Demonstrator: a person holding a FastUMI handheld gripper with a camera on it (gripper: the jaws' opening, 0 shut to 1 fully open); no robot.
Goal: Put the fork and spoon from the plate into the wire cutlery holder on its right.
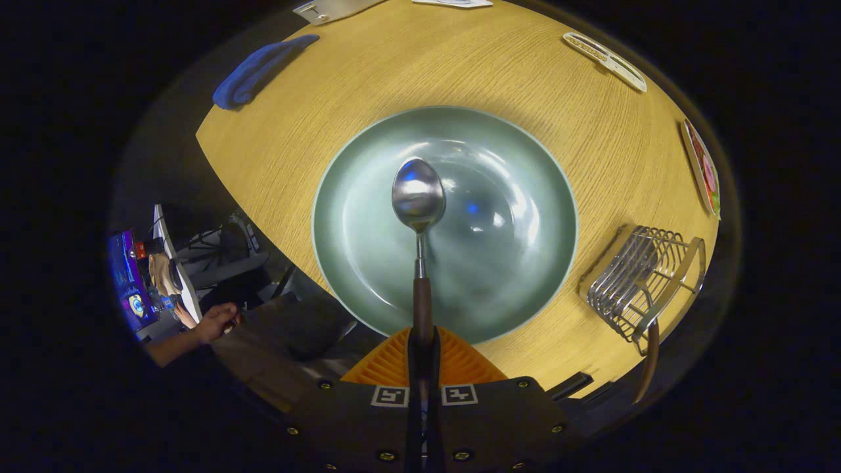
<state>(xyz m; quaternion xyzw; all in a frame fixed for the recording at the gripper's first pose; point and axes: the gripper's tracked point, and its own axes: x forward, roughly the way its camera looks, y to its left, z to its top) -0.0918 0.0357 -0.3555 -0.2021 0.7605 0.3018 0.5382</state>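
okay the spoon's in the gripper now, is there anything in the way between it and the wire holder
Nothing visible. The gripper is shut on the spoon above the plate; bare table lies between plate and wire cutlery holder, which already holds a brown-handled utensil.

Gripper-mounted fisheye, high above the table (525, 85), looking steeply down along the gripper (422, 341), plate (512, 276) near

A round light-wood table (525, 85) fills the scene under soft overhead light, a folded blue cloth (259, 69) near its far edge, while beyond the near rim sits dim clutter (a glowing screen (128, 279), dark cables and frames).
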